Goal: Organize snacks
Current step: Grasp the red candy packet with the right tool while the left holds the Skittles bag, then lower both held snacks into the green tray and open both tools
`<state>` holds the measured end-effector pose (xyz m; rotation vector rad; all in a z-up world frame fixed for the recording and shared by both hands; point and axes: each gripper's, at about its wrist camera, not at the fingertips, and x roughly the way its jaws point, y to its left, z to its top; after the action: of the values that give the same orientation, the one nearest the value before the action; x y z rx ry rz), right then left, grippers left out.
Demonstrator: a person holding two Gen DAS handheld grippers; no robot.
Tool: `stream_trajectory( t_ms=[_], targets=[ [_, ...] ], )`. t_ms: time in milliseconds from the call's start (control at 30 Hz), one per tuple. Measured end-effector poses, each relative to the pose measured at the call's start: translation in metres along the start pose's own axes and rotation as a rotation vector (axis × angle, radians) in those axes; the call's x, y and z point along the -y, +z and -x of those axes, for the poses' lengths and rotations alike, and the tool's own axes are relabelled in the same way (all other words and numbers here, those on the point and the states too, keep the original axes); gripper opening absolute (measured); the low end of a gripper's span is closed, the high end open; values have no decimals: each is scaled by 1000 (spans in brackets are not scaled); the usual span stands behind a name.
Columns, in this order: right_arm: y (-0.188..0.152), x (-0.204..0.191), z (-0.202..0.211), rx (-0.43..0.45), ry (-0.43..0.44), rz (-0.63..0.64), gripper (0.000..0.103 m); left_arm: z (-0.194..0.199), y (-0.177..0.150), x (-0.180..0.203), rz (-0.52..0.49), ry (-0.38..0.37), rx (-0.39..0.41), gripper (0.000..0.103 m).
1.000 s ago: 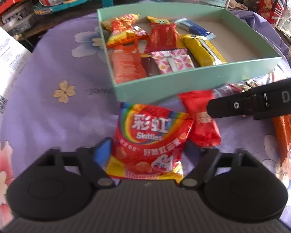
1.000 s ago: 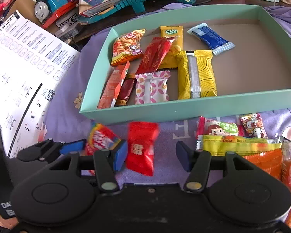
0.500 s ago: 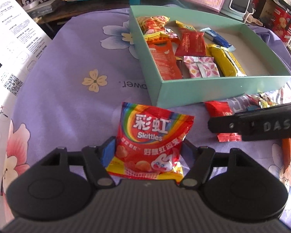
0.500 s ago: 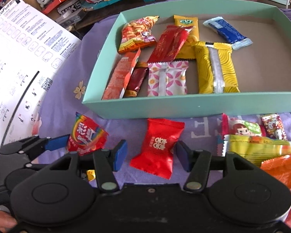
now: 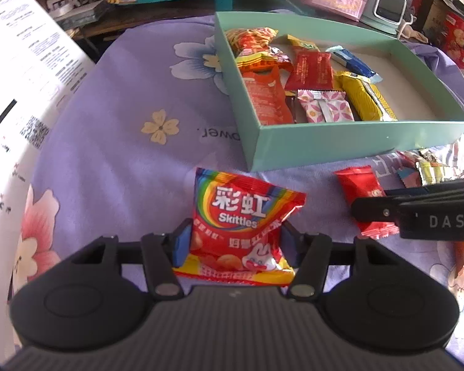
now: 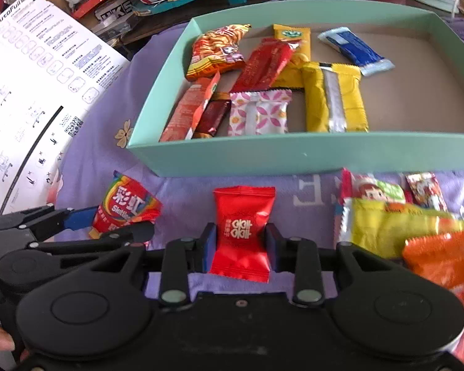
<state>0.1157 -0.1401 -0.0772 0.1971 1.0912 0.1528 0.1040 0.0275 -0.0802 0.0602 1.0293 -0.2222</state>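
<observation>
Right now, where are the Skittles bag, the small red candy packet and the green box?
Skittles bag [image 5: 238, 216]: left wrist view, on its rainbow front.
Red candy packet [image 6: 242, 225]: right wrist view, on its white logo.
Green box [image 6: 294, 154]: right wrist view, on its near wall.

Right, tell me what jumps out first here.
The rainbow Skittles bag sits on the purple cloth between the left claw's closing jaws. Beside it, the right claw closes around a red candy packet. Behind both, the mint-green box holds a row of bright snacks.
</observation>
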Motion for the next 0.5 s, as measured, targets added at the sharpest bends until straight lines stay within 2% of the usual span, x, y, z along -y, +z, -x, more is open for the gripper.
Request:
stream_trajectory(
  t_ms=[267,500],
  targets=[
    [-9,2,23,22,28,1,33,32,2,-1,25,-12,37,56],
    [-10,6,55,72,66,-8,33,67,18,8,12,-25,112,56]
  ],
)
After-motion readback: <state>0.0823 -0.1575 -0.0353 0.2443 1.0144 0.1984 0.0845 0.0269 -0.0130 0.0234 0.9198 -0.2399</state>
